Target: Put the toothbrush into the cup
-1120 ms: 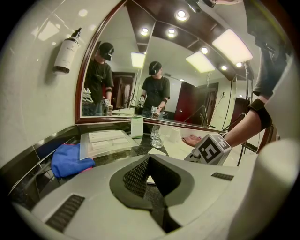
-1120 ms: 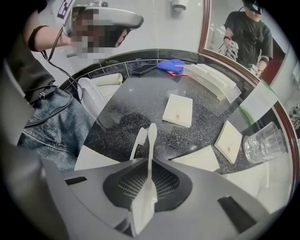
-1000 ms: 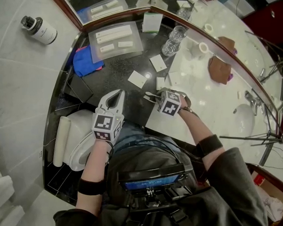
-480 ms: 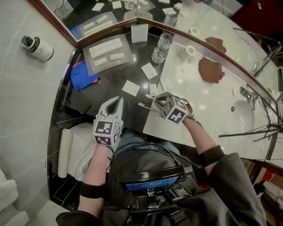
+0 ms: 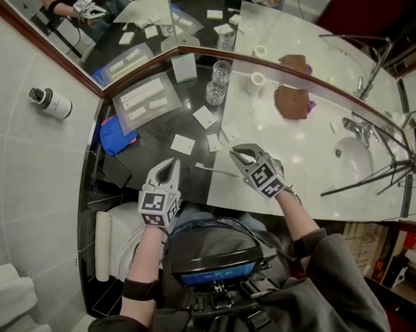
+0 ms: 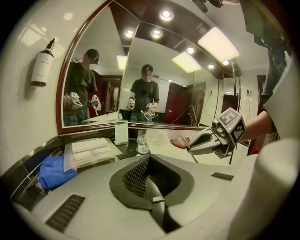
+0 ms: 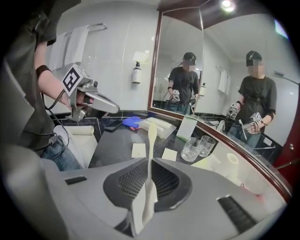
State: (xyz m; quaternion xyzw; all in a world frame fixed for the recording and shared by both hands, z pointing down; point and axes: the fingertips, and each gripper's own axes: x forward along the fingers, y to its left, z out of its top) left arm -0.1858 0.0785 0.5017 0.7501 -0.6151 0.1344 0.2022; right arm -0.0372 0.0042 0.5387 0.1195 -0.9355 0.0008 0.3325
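Toothbrush [image 7: 150,154] lower end hidden betw. jaws; bristles too small to tell in head view.

A blue cloth [image 5: 115,134] lies just beside a clear tray [image 5: 168,95] on the black counter [image 5: 142,140], and a brown cloth [image 5: 289,101] lies on the white top [image 5: 310,158].

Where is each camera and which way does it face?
Head view: on the head, looking down at the counter; both arms, left claw, right claw.
Left gripper view: on left claw, facing the mirror; shut jaws, right claw.
Right gripper view: on right claw, facing the mirror; jaws on toothbrush, left claw.
All share the cups.
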